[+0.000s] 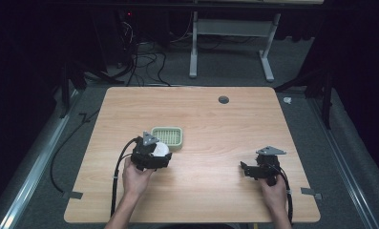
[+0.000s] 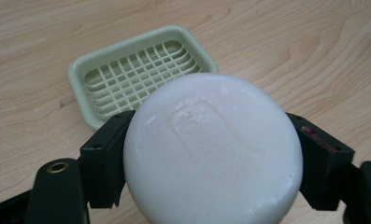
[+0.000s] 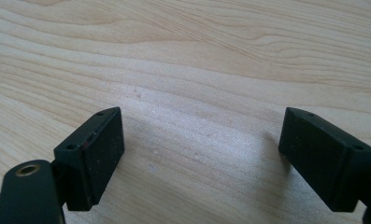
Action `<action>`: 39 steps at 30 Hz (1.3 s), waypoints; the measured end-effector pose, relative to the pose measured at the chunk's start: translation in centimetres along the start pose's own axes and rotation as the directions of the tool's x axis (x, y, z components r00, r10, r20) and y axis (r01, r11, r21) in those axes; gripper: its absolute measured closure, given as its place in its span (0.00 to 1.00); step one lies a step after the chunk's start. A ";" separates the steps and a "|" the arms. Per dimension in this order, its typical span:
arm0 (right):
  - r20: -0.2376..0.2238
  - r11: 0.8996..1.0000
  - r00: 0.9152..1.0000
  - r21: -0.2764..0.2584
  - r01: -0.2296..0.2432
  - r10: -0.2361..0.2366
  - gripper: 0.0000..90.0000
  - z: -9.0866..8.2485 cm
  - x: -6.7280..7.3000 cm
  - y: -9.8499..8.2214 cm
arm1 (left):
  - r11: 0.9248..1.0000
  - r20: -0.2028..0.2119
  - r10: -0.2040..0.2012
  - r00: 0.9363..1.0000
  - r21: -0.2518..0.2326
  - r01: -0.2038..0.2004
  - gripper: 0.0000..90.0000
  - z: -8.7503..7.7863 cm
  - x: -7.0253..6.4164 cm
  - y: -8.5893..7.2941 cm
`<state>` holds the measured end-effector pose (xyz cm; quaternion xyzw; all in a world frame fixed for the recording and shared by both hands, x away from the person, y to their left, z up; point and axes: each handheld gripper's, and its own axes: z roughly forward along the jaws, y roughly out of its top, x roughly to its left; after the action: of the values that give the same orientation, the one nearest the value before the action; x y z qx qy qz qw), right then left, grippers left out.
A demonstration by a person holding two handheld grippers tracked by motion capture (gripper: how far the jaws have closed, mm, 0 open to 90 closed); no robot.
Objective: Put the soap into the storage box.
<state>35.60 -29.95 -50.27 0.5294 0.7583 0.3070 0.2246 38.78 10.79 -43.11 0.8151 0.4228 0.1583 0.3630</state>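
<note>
The left gripper (image 2: 211, 154) pinches a round white bar of soap (image 2: 213, 151) by its sides, flat stamped face up, a stamp the high view cannot resolve. Just beyond, at 11 o'clock, lies the pale green slotted plastic soap dish (image 2: 141, 70), long axis running 8 to 2 o'clock. The left hand (image 1: 137, 179) grips from below. The right gripper (image 3: 202, 154) hovers spread over the bare wooden table (image 3: 197, 70).

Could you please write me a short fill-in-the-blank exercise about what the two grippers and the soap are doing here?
1. The left gripper is shut on a round white ____.
2. The soap dish is pale ____.
3. The right gripper has its jaws ____, with nothing between them.
4. The soap dish rests on a ____ table.

Missing words: soap; green; open; wooden
</note>
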 end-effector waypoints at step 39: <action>0.000 1.000 1.000 -0.001 -0.002 0.002 0.17 0.0 0.0 0.0 | 1.000 -0.011 -0.014 1.000 -0.001 0.014 0.27 2.2 2.7 5.1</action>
<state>35.59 -29.98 -50.26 0.5302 0.7576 0.3075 0.2245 44.55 10.04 -40.99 0.8110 0.4306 0.1604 0.3622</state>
